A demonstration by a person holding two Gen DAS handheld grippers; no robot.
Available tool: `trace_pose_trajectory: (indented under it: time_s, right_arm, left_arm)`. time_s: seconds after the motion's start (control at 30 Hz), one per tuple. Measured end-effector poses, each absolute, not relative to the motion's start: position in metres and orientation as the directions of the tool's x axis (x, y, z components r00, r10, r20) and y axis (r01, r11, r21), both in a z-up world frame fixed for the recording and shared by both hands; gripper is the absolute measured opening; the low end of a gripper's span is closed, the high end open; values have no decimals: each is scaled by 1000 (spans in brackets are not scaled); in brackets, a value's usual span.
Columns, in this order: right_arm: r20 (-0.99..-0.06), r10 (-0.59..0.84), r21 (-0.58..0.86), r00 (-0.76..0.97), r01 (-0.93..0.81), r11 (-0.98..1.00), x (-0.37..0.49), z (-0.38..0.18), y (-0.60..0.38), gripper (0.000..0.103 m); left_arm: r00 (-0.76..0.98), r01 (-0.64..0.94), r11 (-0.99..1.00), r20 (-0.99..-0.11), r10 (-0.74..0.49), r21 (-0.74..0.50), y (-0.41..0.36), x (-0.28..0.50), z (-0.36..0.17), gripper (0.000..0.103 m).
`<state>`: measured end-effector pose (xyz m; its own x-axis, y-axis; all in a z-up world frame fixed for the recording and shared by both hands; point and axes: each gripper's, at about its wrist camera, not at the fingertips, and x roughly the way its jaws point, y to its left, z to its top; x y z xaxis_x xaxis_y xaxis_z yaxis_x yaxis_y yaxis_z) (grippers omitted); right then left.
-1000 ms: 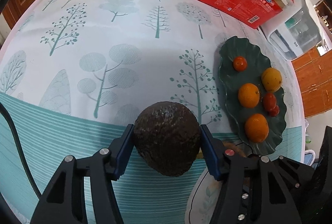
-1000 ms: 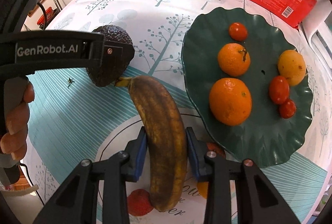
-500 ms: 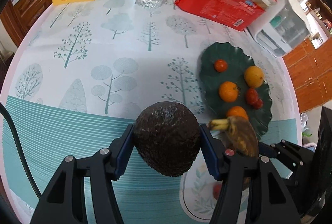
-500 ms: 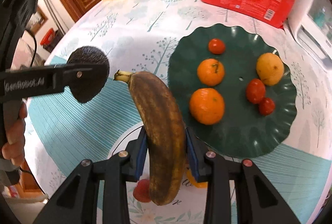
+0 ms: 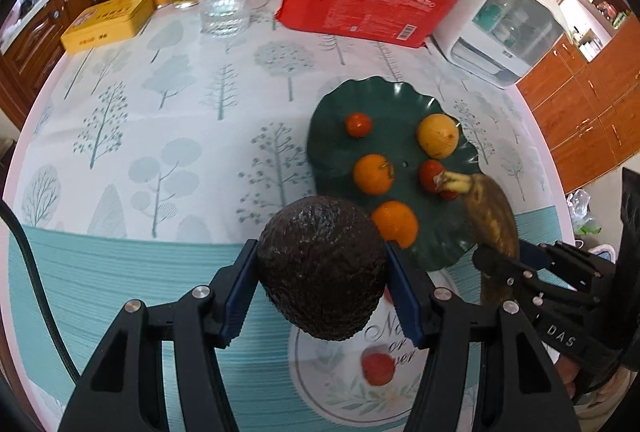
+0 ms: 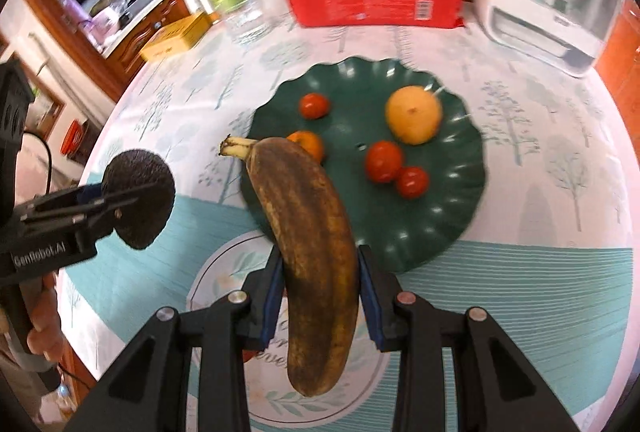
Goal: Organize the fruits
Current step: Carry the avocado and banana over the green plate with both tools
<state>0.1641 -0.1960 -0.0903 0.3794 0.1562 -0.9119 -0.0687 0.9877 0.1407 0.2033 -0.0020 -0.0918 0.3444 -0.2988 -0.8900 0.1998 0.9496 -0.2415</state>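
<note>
The green plate [image 5: 332, 135] on the table [image 5: 160, 111] already holds oranges and tomatoes. Both carried fruits are not yet placed: the left gripper [image 5: 320, 284] clamps an avocado [image 5: 320, 268] above the table, the right gripper [image 6: 318, 284] clamps a banana [image 6: 308, 232] over the plate's edge. One red fruit [image 5: 378, 368] lies on the white plate [image 5: 320, 392].

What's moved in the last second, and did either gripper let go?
Neither let go. The left gripper has lifted the avocado off the cloth, and the right gripper has raised the banana toward the green plate. The fruit on the plate has not shifted.
</note>
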Motion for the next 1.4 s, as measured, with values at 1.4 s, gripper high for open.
trace_pose_trajectory:
  time_s: [1.4]
  right_arm:
    - [-927, 150, 201, 343, 117, 973, 244, -144, -222, 35]
  left_arm:
    - [367, 142, 963, -892, -266, -229, -72, 327, -149, 60]
